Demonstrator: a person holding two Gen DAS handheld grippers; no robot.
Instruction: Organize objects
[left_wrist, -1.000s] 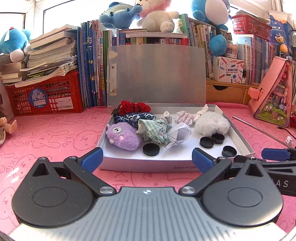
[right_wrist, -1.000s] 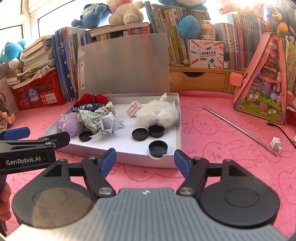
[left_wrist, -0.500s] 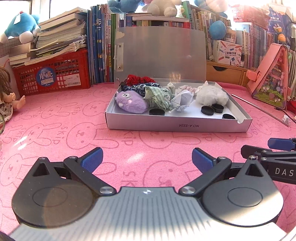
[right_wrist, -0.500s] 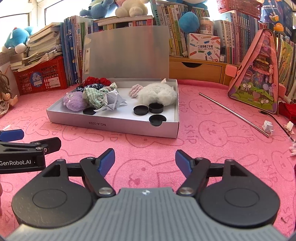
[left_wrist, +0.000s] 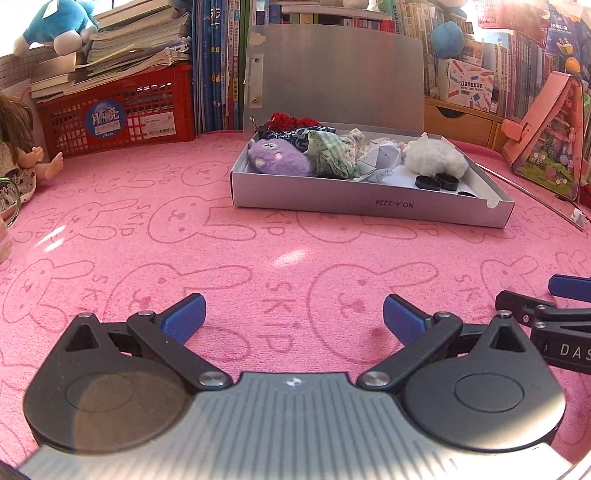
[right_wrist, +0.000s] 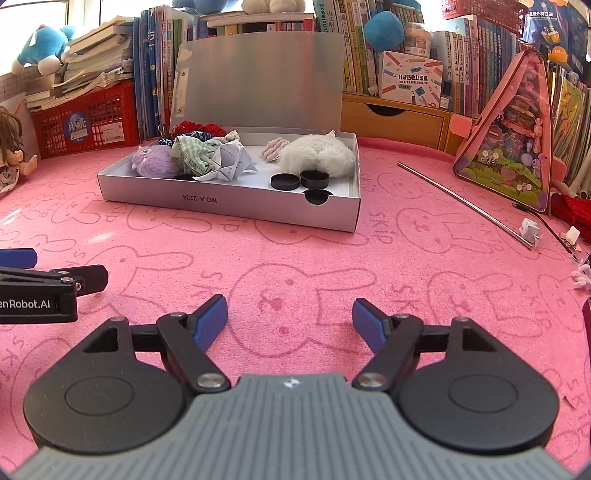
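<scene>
Pink mat (right_wrist: 295, 258) holds one box (right_wrist: 229, 201) with seemingly three black caps (right_wrist: 284, 181).

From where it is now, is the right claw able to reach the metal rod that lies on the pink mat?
Probably yes. The metal rod lies bare on the pink mat, to the right of the open box, with nothing between it and the right claw, whose jaws are opening with nothing between them.

fuzzy pink cloth mat (left_wrist: 295, 243)

Pink bunny-print bench (right_wrist: 295, 258)

An open grey box (right_wrist: 229, 205) sits on it, with a metal rod (right_wrist: 465, 205) right of it and a red crate (left_wrist: 122, 110) at the back left.
</scene>
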